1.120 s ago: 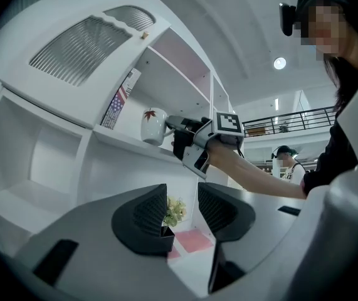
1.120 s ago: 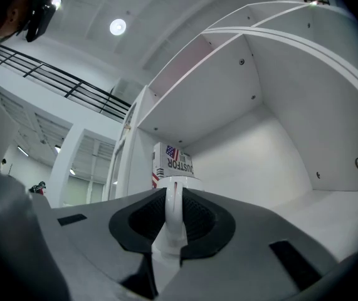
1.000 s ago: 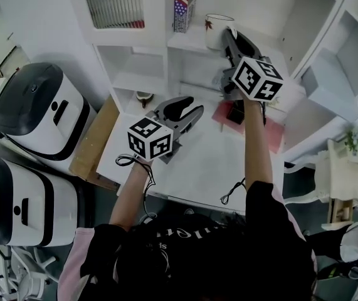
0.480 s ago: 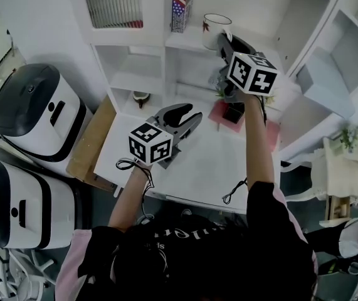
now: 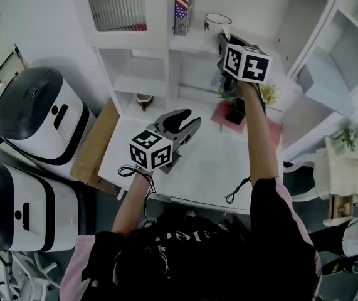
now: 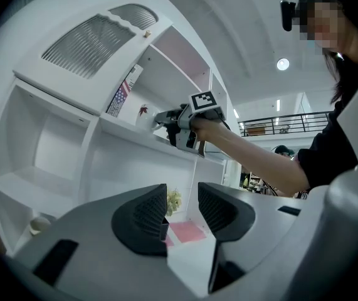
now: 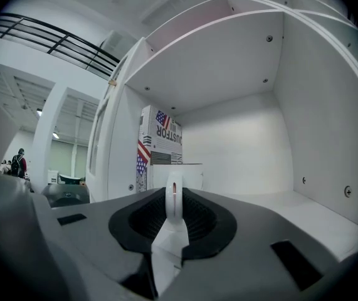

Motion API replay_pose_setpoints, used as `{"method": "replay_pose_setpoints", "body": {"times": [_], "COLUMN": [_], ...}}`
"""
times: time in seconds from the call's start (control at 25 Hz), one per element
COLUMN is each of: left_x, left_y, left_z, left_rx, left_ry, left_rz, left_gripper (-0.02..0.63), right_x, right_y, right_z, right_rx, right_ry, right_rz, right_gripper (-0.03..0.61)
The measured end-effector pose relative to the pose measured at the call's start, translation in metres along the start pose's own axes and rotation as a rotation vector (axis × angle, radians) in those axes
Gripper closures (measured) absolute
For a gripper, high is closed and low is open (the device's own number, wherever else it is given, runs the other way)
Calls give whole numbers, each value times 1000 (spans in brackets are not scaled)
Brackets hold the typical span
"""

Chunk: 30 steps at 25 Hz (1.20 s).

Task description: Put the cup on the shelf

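A white cup (image 5: 217, 22) with a small red mark stands upright in the white shelf's (image 5: 190, 43) upper compartment, beside a flag-printed box (image 5: 184, 5). My right gripper (image 5: 222, 39) reaches into that compartment and is shut on the cup's handle (image 7: 174, 199). The cup's body (image 7: 191, 175) shows just beyond the jaws, and its base is hidden. My left gripper (image 5: 189, 115) hovers low over the white tabletop (image 5: 204, 168), open, with nothing between its fingers. In the left gripper view the cup (image 6: 142, 111) and the right gripper (image 6: 173, 120) appear up at the shelf.
Two white and black appliances (image 5: 37, 108) (image 5: 12, 205) stand at the left. A small potted plant (image 5: 232, 107) on a pink mat (image 5: 221, 115) sits at the table's back. A small bowl-like object (image 5: 144, 98) lies in a lower cubby. The compartment's right wall (image 7: 320, 124) is close.
My right gripper has carried the cup up and farther back into the shelf compartment. The left gripper has barely moved.
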<state>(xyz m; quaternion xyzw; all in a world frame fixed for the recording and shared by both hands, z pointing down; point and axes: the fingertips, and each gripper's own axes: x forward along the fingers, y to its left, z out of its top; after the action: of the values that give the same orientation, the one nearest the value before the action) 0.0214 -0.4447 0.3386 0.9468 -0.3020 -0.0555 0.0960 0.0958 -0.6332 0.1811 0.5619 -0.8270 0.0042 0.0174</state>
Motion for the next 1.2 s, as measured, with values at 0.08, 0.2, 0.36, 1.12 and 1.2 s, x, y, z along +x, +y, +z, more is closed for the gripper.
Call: {"method": "replay_pose_setpoints", "body": {"times": [0.08,0.2,0.36,1.12,1.2], "left_x": [-4,-10,-19,-83,-97], "left_y": [0,-1,0,-40,-44], "left_z": [-1,-2,-1,-43,-52], "left_rx": [-1,-3,-9,-109,-118], "left_ry": [0,-2,-9,33,48], "left_rz": [3,8,15,-31,-36], "left_gripper": [445,445,445,448,449], "right_x": [0,-3,-15,-163,-178], "right_y": [1,1,3,97,113], "right_z": [-2,-6,-6,-82,-102], "right_rx": [16,45,54,125,144], "right_ry": [7,15,-3,-62,-49], "right_rz": [9,23,28,187,191], "right_gripper": [497,452,445,446,446]}}
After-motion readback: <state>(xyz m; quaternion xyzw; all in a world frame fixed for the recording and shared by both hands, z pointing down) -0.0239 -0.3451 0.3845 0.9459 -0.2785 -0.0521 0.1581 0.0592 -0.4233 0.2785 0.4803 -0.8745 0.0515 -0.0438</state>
